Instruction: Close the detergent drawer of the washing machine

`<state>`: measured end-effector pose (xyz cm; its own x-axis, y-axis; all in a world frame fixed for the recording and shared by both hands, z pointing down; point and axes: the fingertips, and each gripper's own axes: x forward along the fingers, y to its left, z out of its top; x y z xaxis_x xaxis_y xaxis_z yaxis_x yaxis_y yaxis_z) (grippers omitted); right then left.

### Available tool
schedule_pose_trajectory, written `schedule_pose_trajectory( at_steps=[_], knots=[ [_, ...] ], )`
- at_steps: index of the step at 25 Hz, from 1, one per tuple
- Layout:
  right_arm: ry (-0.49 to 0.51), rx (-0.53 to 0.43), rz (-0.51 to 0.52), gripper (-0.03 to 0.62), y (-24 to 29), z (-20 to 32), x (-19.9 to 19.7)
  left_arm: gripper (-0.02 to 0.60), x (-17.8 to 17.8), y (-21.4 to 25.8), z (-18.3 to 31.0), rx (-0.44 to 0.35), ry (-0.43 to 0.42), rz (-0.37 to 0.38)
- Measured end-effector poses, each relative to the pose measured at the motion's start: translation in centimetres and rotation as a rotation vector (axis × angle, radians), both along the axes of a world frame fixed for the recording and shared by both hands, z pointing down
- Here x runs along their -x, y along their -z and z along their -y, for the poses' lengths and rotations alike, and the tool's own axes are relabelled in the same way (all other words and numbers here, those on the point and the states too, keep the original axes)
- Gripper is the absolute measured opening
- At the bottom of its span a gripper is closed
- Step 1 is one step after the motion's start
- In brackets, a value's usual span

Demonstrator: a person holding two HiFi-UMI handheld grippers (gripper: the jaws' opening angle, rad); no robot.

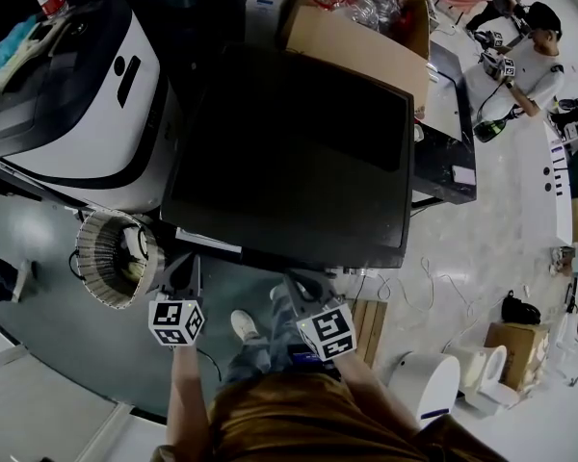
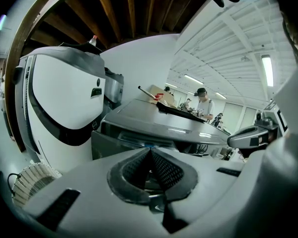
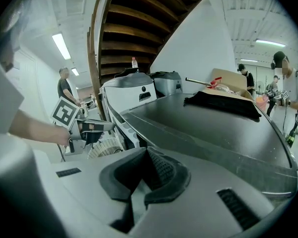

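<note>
The washing machine (image 1: 299, 152) stands in front of me, its dark lid filling the middle of the head view. A pale strip, the detergent drawer (image 1: 208, 242), juts slightly from the front's upper left edge. My left gripper (image 1: 181, 275) is held just before that strip, jaws shut on nothing. In the left gripper view the pads (image 2: 161, 170) meet right before the glossy front panel (image 2: 129, 139); how far the drawer stands out cannot be told there. My right gripper (image 1: 303, 289) hovers shut and empty at the front's middle. The right gripper view looks across the lid (image 3: 203, 128) and shows the left gripper (image 3: 92, 128).
A white-and-black appliance (image 1: 87, 94) stands close on the left, a round slatted basket (image 1: 114, 258) on the floor below it. A cardboard box (image 1: 361, 27) and black cloth (image 3: 228, 104) lie at the lid's far side. A person (image 1: 530, 61) works at the back right.
</note>
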<state>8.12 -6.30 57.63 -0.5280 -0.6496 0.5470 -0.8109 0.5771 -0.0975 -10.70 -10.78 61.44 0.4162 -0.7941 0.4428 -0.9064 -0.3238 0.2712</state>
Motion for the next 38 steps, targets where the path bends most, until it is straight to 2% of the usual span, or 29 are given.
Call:
schedule_pose_trajectory(
  at_steps=[18,24,30,38],
  knots=[
    [-0.013,0.015,-0.003,0.012,-0.3,1.2,-0.5,0.025,-0.7,0.0,3.0,-0.02,-0.018,-0.017],
    [-0.01,0.019,-0.006,0.012,-0.2,1.4,-0.5,0.025,-0.9,0.0,2.9,-0.018,-0.021,-0.011],
    [-0.001,-0.01,0.002,0.012,0.3,1.4,0.1,0.025,-1.2,0.5,2.7,-0.022,-0.044,0.027],
    [0.001,-0.034,0.001,0.012,1.3,-0.3,0.9,0.025,-0.7,1.9,0.5,-0.034,-0.029,0.002]
  ],
)
